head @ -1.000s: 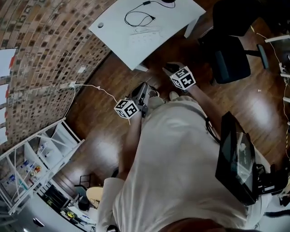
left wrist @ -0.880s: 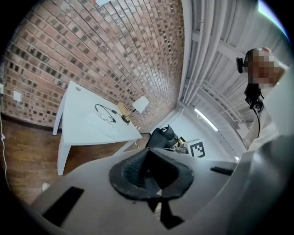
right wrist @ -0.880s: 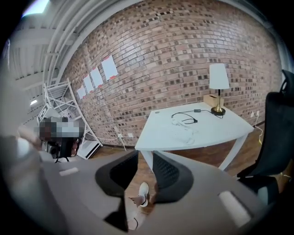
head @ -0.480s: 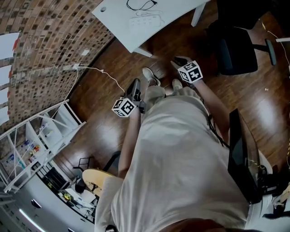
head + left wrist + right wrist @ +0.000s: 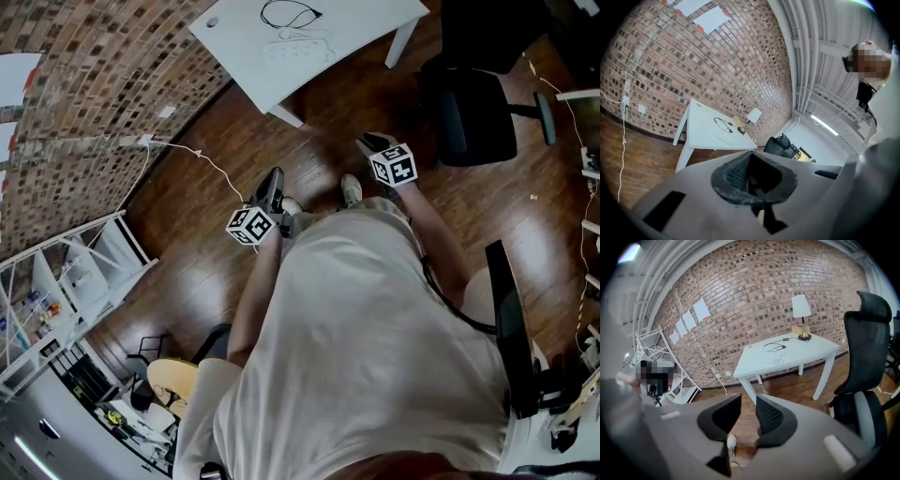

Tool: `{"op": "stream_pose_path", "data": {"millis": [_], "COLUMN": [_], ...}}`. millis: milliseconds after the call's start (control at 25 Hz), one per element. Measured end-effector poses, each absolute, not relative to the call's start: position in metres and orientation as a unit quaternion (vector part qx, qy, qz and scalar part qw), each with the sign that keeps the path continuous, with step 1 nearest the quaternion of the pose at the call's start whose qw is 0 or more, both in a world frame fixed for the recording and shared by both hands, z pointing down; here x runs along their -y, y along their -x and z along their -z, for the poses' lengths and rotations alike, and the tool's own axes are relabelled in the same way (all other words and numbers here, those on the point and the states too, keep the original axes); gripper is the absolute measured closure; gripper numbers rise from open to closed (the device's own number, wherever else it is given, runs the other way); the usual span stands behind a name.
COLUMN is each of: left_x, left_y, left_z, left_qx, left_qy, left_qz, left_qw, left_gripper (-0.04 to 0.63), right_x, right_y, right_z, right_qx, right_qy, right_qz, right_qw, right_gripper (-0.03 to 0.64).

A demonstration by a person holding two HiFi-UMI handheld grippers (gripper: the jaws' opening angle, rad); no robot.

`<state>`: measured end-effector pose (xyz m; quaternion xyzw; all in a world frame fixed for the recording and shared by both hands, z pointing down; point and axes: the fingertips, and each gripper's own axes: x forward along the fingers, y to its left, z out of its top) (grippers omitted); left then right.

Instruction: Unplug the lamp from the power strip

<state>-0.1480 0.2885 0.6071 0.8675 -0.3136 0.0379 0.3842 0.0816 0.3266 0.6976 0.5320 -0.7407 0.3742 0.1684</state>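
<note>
The lamp [image 5: 802, 315], white shade on a brass foot, stands at the far corner of a white table [image 5: 787, 357] by the brick wall. It also shows in the left gripper view as the lamp [image 5: 752, 116] on the table [image 5: 708, 131]. A black cord [image 5: 289, 13] and a white power strip [image 5: 295, 45] lie on the table top [image 5: 356, 28]. Both grippers are well short of the table, held low in front of the person. My left gripper [image 5: 274, 178] has its tips together, nothing in them. My right gripper [image 5: 748, 401] stands open with a narrow gap, nothing in it.
A black office chair [image 5: 469, 108] stands right of the table, close to my right gripper. A thin white cable [image 5: 202, 159] runs from a wall outlet across the wooden floor. White wire shelving [image 5: 66, 281] stands at the left, and a dark panel [image 5: 511, 328] is at the right.
The head view has swung, and the table has slid toward the top edge. The person's feet have shifted on the floor. Both grippers keep about the same low pose.
</note>
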Motion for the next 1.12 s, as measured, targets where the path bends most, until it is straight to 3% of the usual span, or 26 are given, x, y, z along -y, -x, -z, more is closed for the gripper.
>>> {"op": "stream_pose_path", "data": {"millis": [360, 960, 1120], "left_x": [-0.274, -0.224, -0.213], "left_y": [0.188, 0.309, 0.323], "left_z": [-0.603, -0.594, -0.593], "left_qx": [0.291, 0.311, 0.309], "left_qy": [-0.881, -0.883, -0.884], "left_qz": [-0.085, -0.111, -0.107], "left_qw": [0.362, 0.333, 0.333], "left_gripper": [0.592, 0.592, 0.592], "right_x": [-0.327, -0.229, -0.224], "right_y": [-0.076, 0.062, 0.092], "right_z": [-0.683, -0.575, -0.581], "right_qx": [0.709, 0.768, 0.779], "right_qy": [-0.564, -0.558, -0.532], "right_qz": [-0.365, -0.268, -0.265], "right_qw": [0.215, 0.166, 0.199], "right_gripper": [0.523, 0.518, 0.517]}}
